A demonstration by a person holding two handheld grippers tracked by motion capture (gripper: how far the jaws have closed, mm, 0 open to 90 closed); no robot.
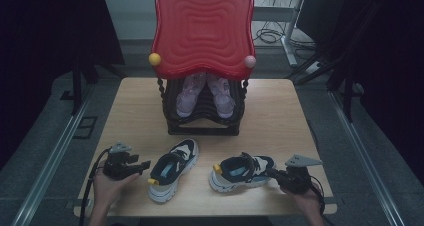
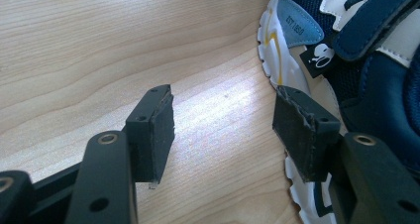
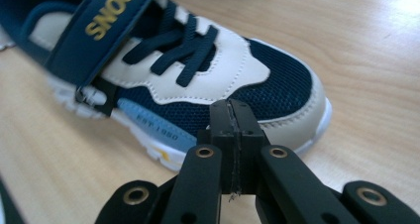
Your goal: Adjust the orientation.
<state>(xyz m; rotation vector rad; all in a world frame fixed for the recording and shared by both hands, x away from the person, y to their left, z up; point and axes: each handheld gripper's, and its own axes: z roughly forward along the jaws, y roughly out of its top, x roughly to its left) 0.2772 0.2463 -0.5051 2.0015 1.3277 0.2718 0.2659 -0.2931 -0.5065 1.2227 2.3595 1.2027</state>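
Two navy shoes lie on the surface: left shoe (image 1: 172, 168), right shoe (image 1: 242, 172). Left hand-held gripper (image 2: 223, 130) is released beside its sole; the right (image 3: 232, 135), clenched empty, should open before grasping.

Two sneakers (image 1: 173, 169) (image 1: 242, 172) before rack (image 1: 202, 117); table (image 1: 280, 116) beneath.
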